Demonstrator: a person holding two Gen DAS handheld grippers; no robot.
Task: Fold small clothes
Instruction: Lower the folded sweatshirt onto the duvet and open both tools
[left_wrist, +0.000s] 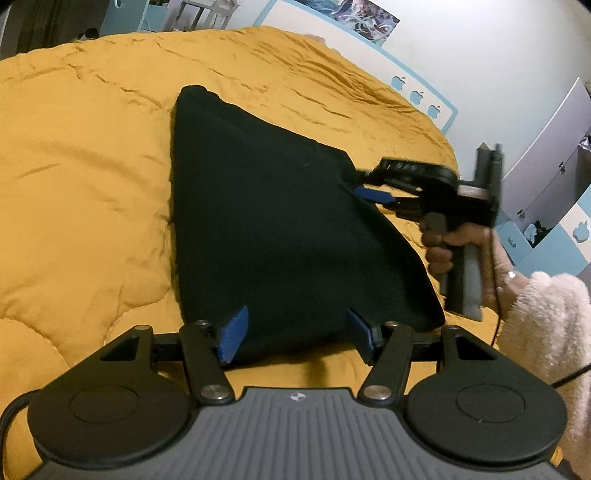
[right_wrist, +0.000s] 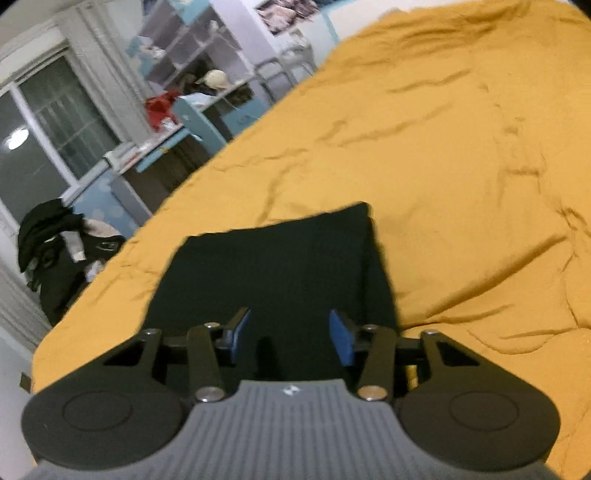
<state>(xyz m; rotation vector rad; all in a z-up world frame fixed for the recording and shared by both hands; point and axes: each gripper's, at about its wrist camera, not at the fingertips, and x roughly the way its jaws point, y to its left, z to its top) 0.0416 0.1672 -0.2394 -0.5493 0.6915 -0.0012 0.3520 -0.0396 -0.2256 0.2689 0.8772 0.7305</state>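
Mustard-yellow quilted bedspread (left_wrist: 92, 184) fills most of both my views, creased and rumpled, running up toward 12 o'clock in the left wrist view and out to 3 o'clock in the right wrist view (right_wrist: 461, 166).

On it lies the black garment (left_wrist: 266, 221), the piece I am folding. From the left wrist camera it reads as a dark, roughly triangular spread: its narrow tip points to 11 o'clock, its broad edge sits at 6 o'clock just ahead of my left fingers, and one corner reaches out to 3 o'clock. From the right wrist camera the same cloth (right_wrist: 273, 269) occupies the centre and the 6 o'clock area, with a squared edge toward 12 o'clock.

My left gripper (left_wrist: 295, 332) hovers over the near edge of the garment with its blue pads spread wide apart, nothing between them.

My right gripper (left_wrist: 365, 184) shows in the left view at 3 o'clock, at the garment's side corner. In its own view (right_wrist: 291, 336) the blue pads stand apart with the black cloth lying below and between them; I cannot tell whether they touch the fabric.

My right hand (left_wrist: 454, 251) wraps the grey handle at 3 o'clock, a fluffy pale sleeve (left_wrist: 546, 325) behind it toward 4 o'clock.
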